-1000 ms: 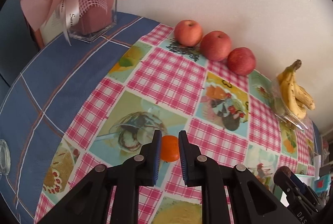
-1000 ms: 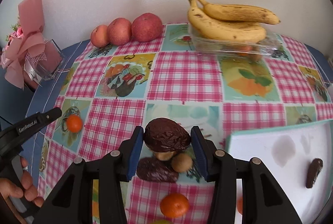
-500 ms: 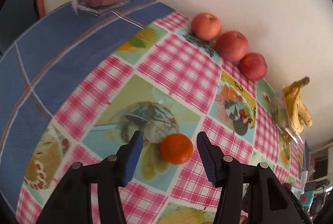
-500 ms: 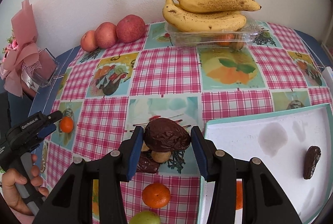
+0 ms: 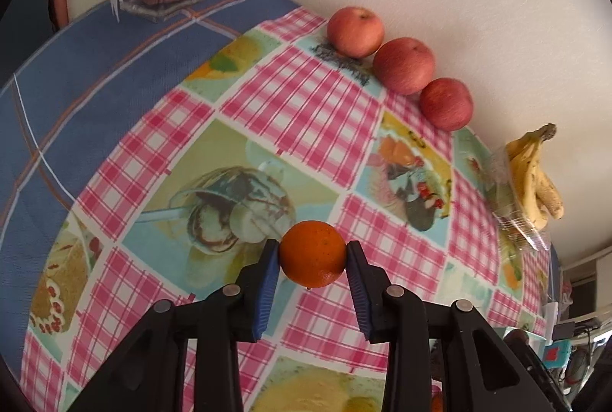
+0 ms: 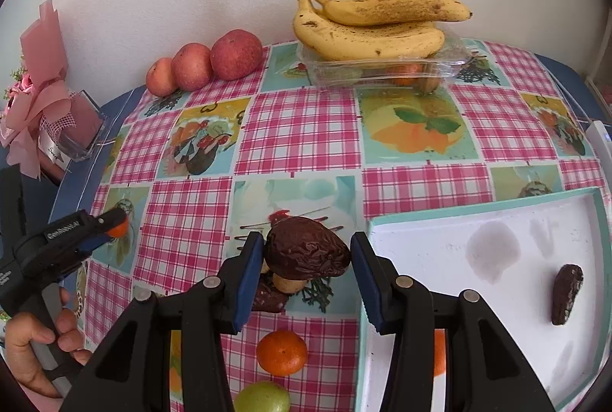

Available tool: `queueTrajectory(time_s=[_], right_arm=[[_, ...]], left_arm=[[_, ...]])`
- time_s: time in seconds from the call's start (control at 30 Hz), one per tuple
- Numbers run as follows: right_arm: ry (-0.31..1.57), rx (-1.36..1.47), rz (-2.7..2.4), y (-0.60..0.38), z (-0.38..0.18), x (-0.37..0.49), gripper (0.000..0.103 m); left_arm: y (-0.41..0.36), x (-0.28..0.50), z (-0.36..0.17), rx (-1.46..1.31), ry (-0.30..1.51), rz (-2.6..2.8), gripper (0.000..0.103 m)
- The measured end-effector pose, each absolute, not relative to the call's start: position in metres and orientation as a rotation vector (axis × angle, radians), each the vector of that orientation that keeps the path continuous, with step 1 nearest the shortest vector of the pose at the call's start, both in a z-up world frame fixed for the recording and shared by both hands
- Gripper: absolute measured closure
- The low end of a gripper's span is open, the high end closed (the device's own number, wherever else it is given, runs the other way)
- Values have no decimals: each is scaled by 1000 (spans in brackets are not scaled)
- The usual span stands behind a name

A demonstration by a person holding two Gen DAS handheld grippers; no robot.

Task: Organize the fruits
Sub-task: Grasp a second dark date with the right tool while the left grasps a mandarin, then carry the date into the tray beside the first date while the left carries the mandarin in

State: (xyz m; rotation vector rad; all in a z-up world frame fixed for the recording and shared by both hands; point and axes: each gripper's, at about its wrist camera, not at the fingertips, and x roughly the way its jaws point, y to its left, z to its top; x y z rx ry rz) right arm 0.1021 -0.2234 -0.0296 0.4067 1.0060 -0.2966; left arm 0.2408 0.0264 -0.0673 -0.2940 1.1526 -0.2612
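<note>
An orange tangerine [image 5: 311, 253] sits between the blue pads of my left gripper [image 5: 312, 259], which is shut on it just over the checked tablecloth. In the right wrist view that gripper [image 6: 114, 226] is at the far left, held by a hand. My right gripper [image 6: 308, 259] is shut on a dark wrinkled fruit [image 6: 306, 253], held above the cloth left of a white tray [image 6: 478, 213] with a teal rim. One dark fruit piece [image 6: 566, 293] lies in the tray.
Below the right gripper lie another tangerine [image 6: 282, 352], a green fruit [image 6: 262, 398], a tan fruit [image 6: 285, 284] and a dark one [image 6: 267, 297]. Three apples [image 6: 202, 62] line the wall. Bananas [image 6: 367, 25] rest on a clear box [image 6: 382, 67]. A pink bouquet [image 6: 49, 117] stands at the left.
My left gripper spread wide around the tangerine, then shut on it. My right gripper, still holding the dark fruit, drifted a little to the right, bringing more of the tray into view.
</note>
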Motion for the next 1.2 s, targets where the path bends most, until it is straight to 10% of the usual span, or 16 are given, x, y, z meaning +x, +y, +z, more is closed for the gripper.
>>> queueTrajectory(time_s=[1.2], right_arm=[[965,469,-535,-277,14,-25,54]], left_arm=[[-87,105,34,-89,1025,-547,66]])
